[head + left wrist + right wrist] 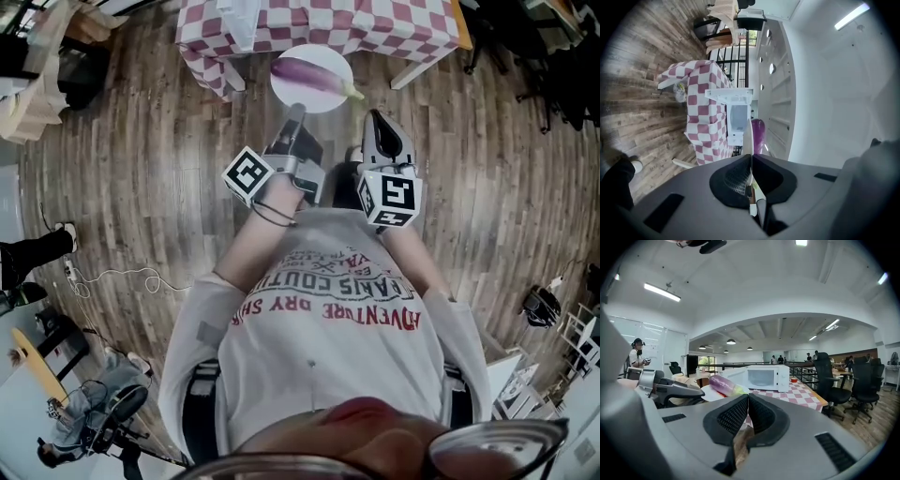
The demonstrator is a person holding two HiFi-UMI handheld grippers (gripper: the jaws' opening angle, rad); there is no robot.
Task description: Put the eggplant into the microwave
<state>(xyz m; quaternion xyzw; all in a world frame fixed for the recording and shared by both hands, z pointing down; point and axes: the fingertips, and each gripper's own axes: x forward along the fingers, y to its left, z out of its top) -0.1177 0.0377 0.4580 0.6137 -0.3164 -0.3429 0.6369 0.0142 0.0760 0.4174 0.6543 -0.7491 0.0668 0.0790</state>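
Jaws of the left gripper [296, 114] are pinched tight on the near rim of a white plate [305, 101], held above the wood floor [141, 141]. The eggplant [314, 75] lies across that plate. Just beside it, the right gripper [375, 117] has its jaws together with nothing between them. Beyond the plate stands the checkered table [375, 28], with the microwave [764, 377] on top. Office chairs [862, 380] stand to the right of the table, and a person [636, 355] stands far off at the left.
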